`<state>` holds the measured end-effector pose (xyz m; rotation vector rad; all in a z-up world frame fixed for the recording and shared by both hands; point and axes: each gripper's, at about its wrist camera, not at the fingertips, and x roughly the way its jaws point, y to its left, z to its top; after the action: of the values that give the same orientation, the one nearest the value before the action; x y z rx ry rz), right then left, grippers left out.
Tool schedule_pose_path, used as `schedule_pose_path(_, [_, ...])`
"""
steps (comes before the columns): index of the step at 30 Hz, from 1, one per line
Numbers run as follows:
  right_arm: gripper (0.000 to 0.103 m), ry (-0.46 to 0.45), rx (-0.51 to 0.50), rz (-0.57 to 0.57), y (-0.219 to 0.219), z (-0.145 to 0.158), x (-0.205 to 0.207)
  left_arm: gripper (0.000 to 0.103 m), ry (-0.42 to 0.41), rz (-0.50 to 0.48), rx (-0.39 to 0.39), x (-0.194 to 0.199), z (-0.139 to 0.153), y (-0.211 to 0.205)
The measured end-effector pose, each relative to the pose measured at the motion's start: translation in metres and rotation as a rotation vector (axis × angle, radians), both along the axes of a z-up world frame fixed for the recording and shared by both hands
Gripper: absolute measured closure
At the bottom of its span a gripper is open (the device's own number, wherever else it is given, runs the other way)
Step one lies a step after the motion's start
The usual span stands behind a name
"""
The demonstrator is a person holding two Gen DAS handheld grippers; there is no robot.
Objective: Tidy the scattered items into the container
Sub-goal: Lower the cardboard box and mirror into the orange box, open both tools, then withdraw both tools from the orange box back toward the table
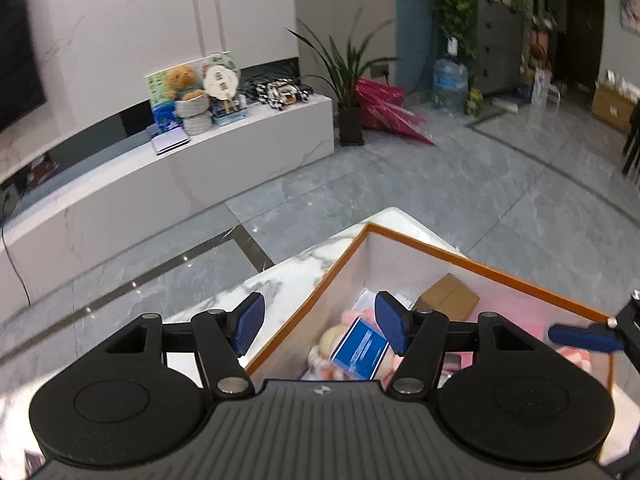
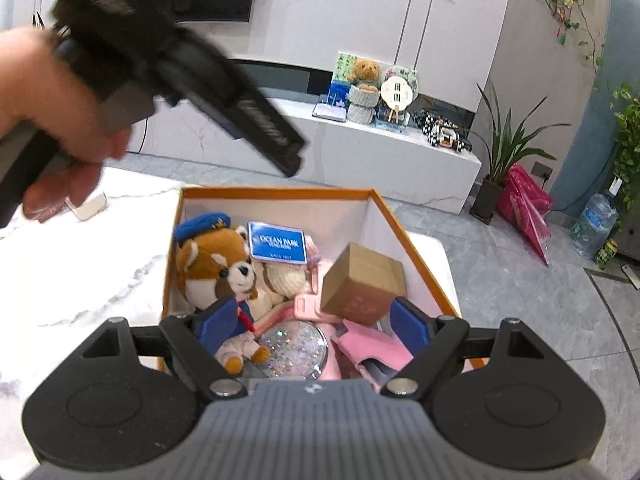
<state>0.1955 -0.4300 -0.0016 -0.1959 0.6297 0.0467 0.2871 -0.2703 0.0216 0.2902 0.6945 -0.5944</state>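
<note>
- Box (image 2: 276,196) with the orange rim stood on the white marble table (image 2: 80,272), and every loose thing in sight already lay inside it: a plush red panda (image 2: 218,264), a blue card (image 2: 279,246), a brown carton (image 2: 362,280), a glittery round case (image 2: 294,346) and some pink pieces (image 2: 374,344).
- Left gripper (image 1: 320,322) had its blue pads apart with nothing between them; it hung above the box's near left wall, pointing down and forward, one pad over the table and the other over the box's inside.
- Blue card (image 1: 360,346) lay just below and beyond that gap, resting flat on the pile.
- Right gripper (image 2: 310,330) was spread wide and empty, its pads hanging over the near end of the box, the panda's legs and the glittery case showing below the gap but not touched.
- Hand (image 2: 60,120) carrying the left gripper showed in the right wrist view, up and to the left of the box, above the table.
- Small pale object (image 2: 90,206) lay on the table just left of the box's far corner, under that hand; it was too blurred to name.
- If that object counts as scattered, the left gripper looked nearer, and it would need to swing away from the box toward it.
</note>
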Motion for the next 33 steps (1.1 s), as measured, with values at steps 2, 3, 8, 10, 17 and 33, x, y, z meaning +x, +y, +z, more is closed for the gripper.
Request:
schedule_pose_path(2, [0.017, -0.012, 0.000, 0.003, 0.006, 0.004, -0.003, 0.024, 0.009, 0.026, -0.038, -0.009, -0.001, 0.024])
schedule_pose_path(3, [0.017, -0.018, 0.001, 0.005, 0.010, 0.006, -0.003, 0.024, 0.013, 0.042, -0.052, -0.011, -0.001, 0.035])
schedule_pose_path(8, [0.016, -0.042, 0.015, 0.028, 0.031, 0.015, -0.009, 0.024, 0.049, 0.153, -0.134, -0.030, -0.013, 0.103])
schedule_pose_path(10, [0.016, -0.047, 0.021, 0.041, 0.042, 0.016, -0.010, 0.024, 0.056, 0.193, -0.142, -0.035, -0.019, 0.126])
schedule_pose_path(17, [0.015, -0.051, 0.044, 0.093, 0.081, 0.012, -0.015, 0.024, 0.059, 0.338, -0.146, -0.058, -0.033, 0.213])
schedule_pose_path(33, [0.014, -0.003, 0.070, 0.216, 0.165, -0.013, -0.002, 0.016, 0.081, 0.461, -0.132, -0.094, -0.062, 0.294])
